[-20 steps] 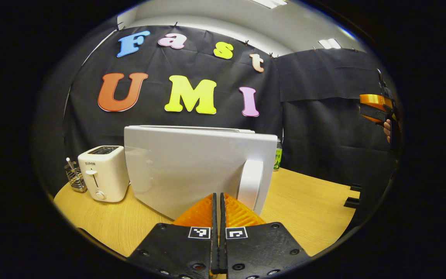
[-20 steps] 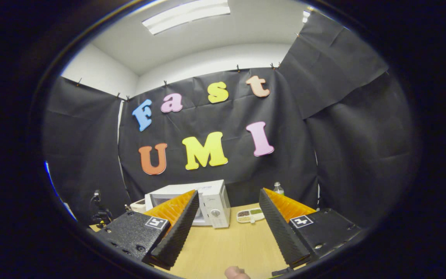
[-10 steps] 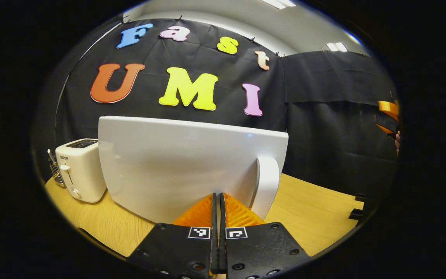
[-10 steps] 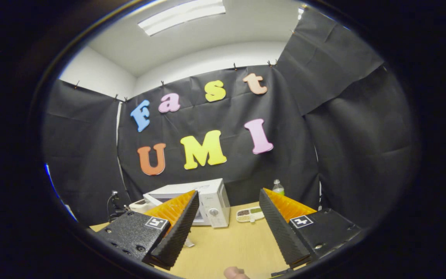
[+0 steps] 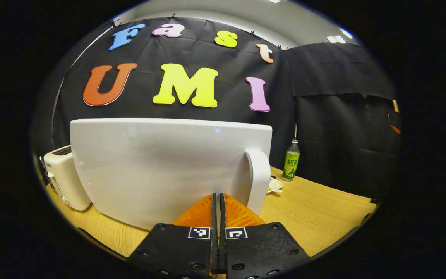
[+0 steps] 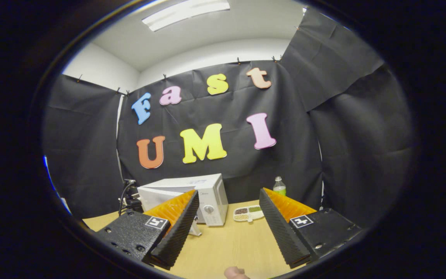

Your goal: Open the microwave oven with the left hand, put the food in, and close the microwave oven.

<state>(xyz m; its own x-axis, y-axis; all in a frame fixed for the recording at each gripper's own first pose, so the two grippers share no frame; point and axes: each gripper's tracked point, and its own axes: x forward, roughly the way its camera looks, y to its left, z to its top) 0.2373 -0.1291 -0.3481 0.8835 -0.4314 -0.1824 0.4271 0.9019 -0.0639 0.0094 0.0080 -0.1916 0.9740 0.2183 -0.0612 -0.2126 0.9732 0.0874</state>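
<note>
Since a second ago the glossy white microwave door [image 5: 161,166] has swung wider, uncovering the green bottle [image 5: 292,164]. The left gripper [image 5: 218,209], fingers pressed together, sits beside the white door handle [image 5: 259,182]; follow the hinge arc, avoiding the toaster [image 5: 62,178]. The right gripper [image 6: 227,217] hangs spread, well back from the white tray of food [image 6: 249,213].

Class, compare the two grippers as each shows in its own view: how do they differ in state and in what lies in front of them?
The left gripper has its fingers closed together, no gap between them; the right gripper has its fingers spread wide apart, holding nothing. The left gripper sits close against the white microwave door, beside its handle; the right gripper is far back, with bare table ahead. Both share orange ribbed fingers on black bodies.
</note>
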